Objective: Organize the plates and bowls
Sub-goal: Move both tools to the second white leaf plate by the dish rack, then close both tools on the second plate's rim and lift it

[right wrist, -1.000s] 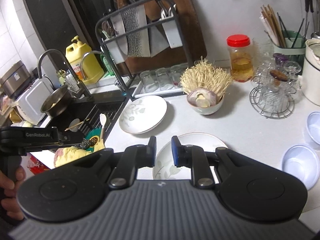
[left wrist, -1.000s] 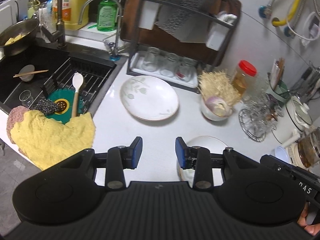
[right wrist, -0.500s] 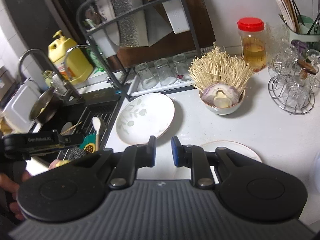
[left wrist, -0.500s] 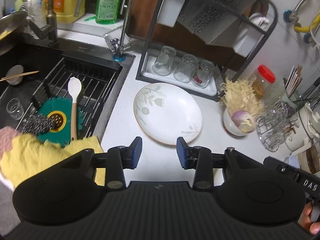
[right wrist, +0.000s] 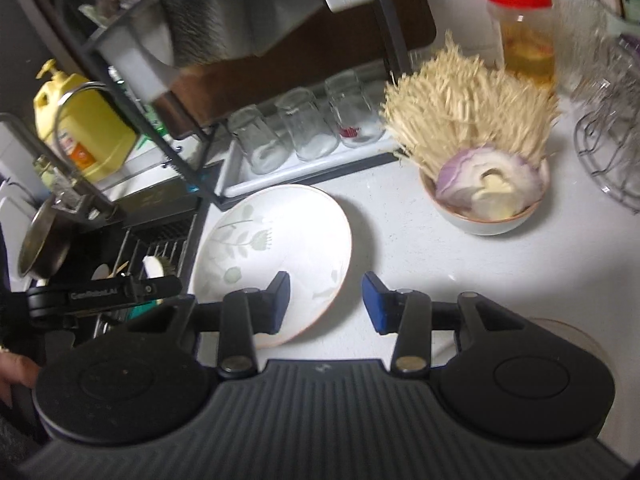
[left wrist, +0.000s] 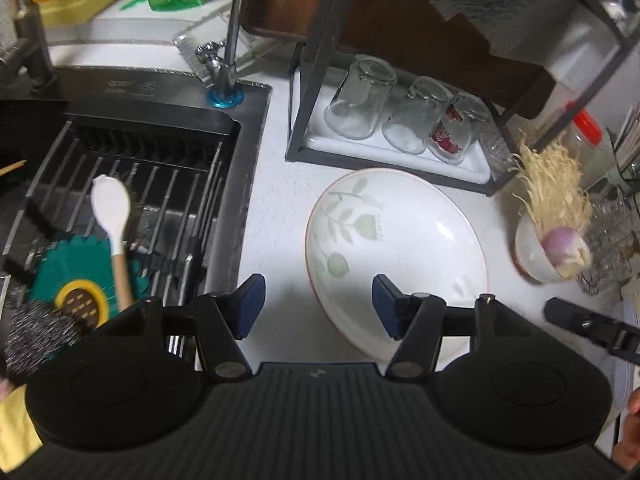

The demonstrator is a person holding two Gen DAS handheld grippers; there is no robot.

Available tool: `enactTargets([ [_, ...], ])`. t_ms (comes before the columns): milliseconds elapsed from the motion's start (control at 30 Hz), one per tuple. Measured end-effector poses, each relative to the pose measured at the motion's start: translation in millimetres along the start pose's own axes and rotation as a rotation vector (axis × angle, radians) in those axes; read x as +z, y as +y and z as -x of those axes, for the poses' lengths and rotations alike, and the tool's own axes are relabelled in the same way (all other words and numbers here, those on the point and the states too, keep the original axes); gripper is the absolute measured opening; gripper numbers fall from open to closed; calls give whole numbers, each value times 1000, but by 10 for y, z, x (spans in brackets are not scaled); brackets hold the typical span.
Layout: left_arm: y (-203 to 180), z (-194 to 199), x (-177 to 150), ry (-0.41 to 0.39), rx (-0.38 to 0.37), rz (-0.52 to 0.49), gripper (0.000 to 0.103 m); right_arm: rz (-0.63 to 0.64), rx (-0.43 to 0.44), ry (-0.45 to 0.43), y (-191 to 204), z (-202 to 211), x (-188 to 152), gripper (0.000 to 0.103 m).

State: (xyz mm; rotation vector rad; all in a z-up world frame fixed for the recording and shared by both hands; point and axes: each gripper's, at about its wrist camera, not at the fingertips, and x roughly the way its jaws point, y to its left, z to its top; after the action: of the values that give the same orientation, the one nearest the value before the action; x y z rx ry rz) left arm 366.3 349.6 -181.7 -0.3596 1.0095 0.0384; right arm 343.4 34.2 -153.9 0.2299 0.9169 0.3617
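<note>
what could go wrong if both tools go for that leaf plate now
Both open tools, left tool and right tool, straddle opposite edges of the leaf plate; they could collide. The plate lies flat, so pads may slip off its rim. It could be nudged into the glasses or the onion bowl.

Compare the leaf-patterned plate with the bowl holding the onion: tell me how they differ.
The leaf-patterned plate is wide and shallow; the bowl is narrower and deep. The plate carries a pale green leaf print and holds nothing, while the bowl's outside looks plain and it is filled with a cut onion and pale thin strands. The plate lies nearer the sink, the bowl nearer the red-lidded jar. Both are white with a thin brownish rim and sit on the counter.
</note>
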Motion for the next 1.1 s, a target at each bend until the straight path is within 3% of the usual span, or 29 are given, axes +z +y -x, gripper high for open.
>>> enactTargets([
  [233, 67, -443, 129, 45, -49, -45, 62, -21, -60, 6, -8, -593, 46, 42],
  [400, 104, -663, 223, 70, -61, -63, 49, -29, -84, 8, -5, -785, 39, 42],
  [533, 97, -768, 272, 81, -68, -83, 35, -19, -86, 19, 22, -864, 29, 25],
  [633, 78, -825, 294, 98, -89, -91, 24, -24, -86, 24, 39, -904, 5, 23],
  [833, 111, -822, 303, 112, -100, -75, 23, -46, -68, 22, 29, -911, 11, 22],
  [1100, 105, -513, 241, 107, -117, -90, 23, 10, -54, 23, 117, -635, -16, 22],
])
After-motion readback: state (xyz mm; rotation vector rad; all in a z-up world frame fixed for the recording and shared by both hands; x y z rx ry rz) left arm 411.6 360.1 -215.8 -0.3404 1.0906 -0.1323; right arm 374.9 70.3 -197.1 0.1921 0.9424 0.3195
